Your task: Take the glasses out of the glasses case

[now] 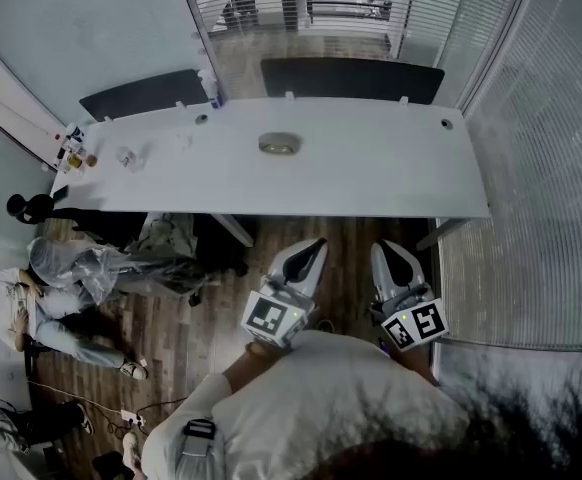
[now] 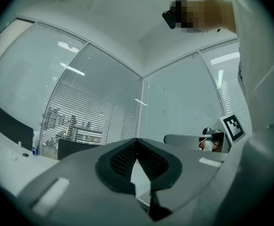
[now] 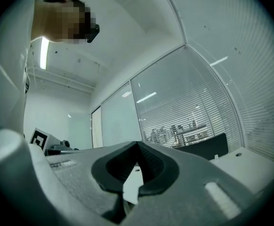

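Left hand-held gripper [image 1: 314, 246] and right hand-held gripper [image 1: 384, 250]: jaws closed, both empty, held short of the white surface [image 1: 371, 173]. Glasses case [image 1: 279, 144] lies mid-surface, well apart from both.

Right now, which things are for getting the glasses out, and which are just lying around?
For the job:
- glasses case on the white table
- left tongs and right tongs, both shut and empty

Just lying about:
- small bottles
- crumpled clear plastic
- tall bottle
- black chairs
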The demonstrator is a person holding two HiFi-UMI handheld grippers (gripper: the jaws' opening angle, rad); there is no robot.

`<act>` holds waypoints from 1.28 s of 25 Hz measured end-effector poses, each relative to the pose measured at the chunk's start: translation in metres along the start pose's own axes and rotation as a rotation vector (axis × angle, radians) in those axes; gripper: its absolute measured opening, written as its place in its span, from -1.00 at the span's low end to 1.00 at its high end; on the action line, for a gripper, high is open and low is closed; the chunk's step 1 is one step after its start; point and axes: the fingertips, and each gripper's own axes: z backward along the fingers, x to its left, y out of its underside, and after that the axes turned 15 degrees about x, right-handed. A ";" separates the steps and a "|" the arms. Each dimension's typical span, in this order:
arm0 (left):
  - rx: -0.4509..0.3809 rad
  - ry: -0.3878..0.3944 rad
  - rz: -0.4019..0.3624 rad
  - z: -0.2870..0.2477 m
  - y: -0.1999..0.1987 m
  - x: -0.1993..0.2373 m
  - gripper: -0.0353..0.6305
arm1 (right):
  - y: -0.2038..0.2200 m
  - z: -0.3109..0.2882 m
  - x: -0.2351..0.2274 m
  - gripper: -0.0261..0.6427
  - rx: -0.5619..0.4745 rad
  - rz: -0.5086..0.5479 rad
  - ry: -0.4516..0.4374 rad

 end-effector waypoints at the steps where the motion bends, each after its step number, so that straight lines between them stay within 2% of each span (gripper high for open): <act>1: 0.001 -0.002 0.010 -0.002 0.001 -0.003 -0.89 | 0.001 0.002 -0.003 -0.93 0.003 -0.002 -0.002; 7: 0.018 -0.013 0.027 -0.009 0.010 -0.012 -0.89 | 0.008 0.008 -0.006 -0.93 0.022 -0.008 -0.033; 15: 0.029 -0.047 0.021 -0.016 0.012 0.003 -0.89 | 0.015 -0.003 -0.016 -0.93 0.021 -0.035 -0.039; 19: 0.015 -0.054 0.004 -0.023 0.012 0.020 -0.89 | 0.017 -0.019 -0.022 -0.93 0.021 -0.036 -0.036; 32: 0.005 -0.074 0.038 -0.055 -0.003 0.100 -0.89 | 0.007 -0.106 -0.040 -0.93 0.057 -0.019 -0.050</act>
